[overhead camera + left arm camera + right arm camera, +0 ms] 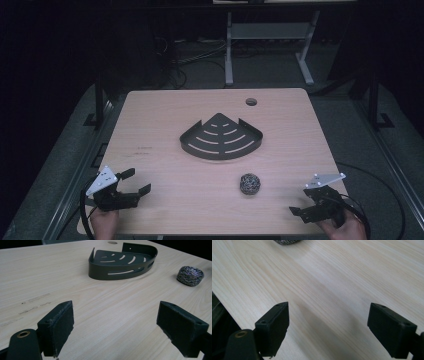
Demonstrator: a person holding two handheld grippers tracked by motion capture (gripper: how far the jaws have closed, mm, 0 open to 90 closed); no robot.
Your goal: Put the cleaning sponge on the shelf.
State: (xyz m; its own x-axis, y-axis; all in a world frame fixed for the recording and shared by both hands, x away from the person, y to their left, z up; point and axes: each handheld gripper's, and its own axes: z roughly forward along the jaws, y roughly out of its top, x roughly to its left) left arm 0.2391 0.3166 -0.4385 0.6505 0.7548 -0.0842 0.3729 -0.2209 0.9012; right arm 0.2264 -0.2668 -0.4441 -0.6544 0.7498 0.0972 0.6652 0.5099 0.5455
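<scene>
High view: pale wooden table (165, 165) with a dark, fan-shaped slotted corner shelf (221, 136) lying flat near its middle, used here as the landmark. Nearer the person than the shelf and a little to its right, a steel wool ball (250, 184), apart from the shelf and resting on bare wood. Beyond the shelf, toward the far edge, a round cable hole (251, 102). Near and well to the left of the shelf, the left gripper (136, 182), held in a hand at the table's near edge, jaws spread with nothing between them. Near and well to the right of the shelf, past the ball, the right gripper (300, 200), also held in a hand at the near edge, jaws apart and empty.

Left gripper view: left gripper (115, 327) low over bare wood, both black pads standing wide, nothing clamped. Far ahead, the corner shelf (120, 263), its curved wall facing the camera; to the right of the shelf and apart from it, the steel wool ball (190, 275). Behind the shelf, the cable hole (112, 242).

Right gripper view: right gripper (328, 325) over bare wood by the table's edge, pads wide apart, holding nothing. At the top edge, a sliver of the steel wool ball (287, 241), well ahead of the jaws and untouched.
</scene>
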